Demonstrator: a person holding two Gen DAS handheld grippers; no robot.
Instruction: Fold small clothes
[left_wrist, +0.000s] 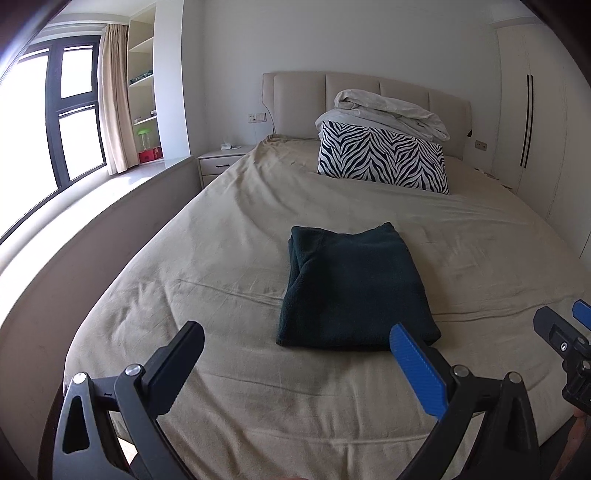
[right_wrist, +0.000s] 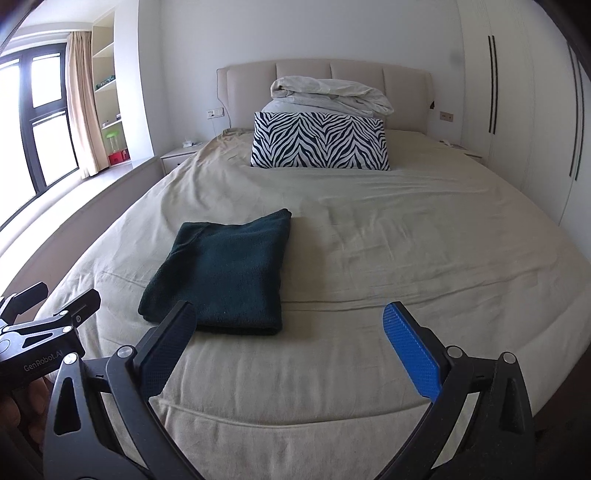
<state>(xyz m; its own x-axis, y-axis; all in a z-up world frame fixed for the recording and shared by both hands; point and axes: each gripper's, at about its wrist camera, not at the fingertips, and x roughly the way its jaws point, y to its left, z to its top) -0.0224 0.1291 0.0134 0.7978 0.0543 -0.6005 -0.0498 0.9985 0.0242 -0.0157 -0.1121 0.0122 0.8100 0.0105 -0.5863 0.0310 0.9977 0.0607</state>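
Note:
A dark green garment (left_wrist: 351, 288) lies folded into a neat rectangle on the beige bed sheet (left_wrist: 221, 258). It also shows in the right wrist view (right_wrist: 225, 273). My left gripper (left_wrist: 295, 338) is open and empty, held above the sheet just short of the garment's near edge. My right gripper (right_wrist: 290, 314) is open and empty, to the right of the garment's near right corner. The right gripper shows at the right edge of the left wrist view (left_wrist: 565, 332). The left gripper shows at the left edge of the right wrist view (right_wrist: 48, 317).
A zebra-striped pillow (left_wrist: 384, 157) and a bundled white duvet (left_wrist: 391, 110) lie at the headboard (left_wrist: 295, 99). A nightstand (left_wrist: 221, 160), a window bench and windows stand left. Wardrobes (right_wrist: 517, 92) stand right.

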